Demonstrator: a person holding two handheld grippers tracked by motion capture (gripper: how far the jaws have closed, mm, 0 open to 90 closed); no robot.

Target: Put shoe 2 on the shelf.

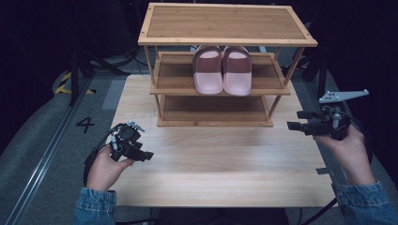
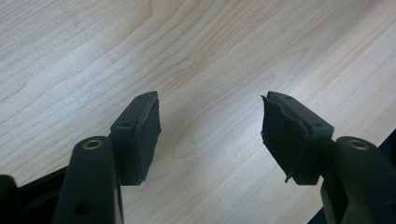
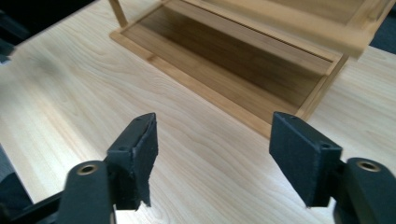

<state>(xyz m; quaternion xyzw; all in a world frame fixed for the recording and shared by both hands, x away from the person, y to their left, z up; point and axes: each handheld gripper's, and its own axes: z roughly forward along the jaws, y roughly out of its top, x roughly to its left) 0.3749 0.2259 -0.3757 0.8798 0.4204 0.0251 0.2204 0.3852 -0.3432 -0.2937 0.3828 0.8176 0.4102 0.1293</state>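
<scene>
Fingers: both pairs stand apart with nothing between them. Left gripper (image 1: pixel 146 155) held low over the near left part of the table (image 1: pixel 225 173), pads (image 2: pixel 140 135) spread above bare wood. Right gripper (image 1: pixel 294 120) held near the table's right edge, pointing toward the shelf rack; its pads (image 3: pixel 137 154) gape wide over empty tabletop, lowest shelf visible beyond them.

Item 1: pair of pink slippers (image 1: pixel 222 69). Location: middle shelf of the rack, side by side and touching, toes toward the person, roughly centred. Neither gripper is near them.

Item 2: wooden shelf rack (image 1: pixel 227 24), three tiers, standing at the far side of the table. Top tier bare; bottom tier (image 3: pixel 243 60) bare.

Item 3: hands. Left hand (image 1: pixel 104 169) and right hand (image 1: pixel 348 149), each in a denim sleeve, hold the tools well apart from each other and from the rack.

Status, as judged: slippers appear shelved and squared up, so the placing looks complete. Nothing lies loose on the table. Remaining work, if any, seems limited to drawing the grippers back to rest.
</scene>
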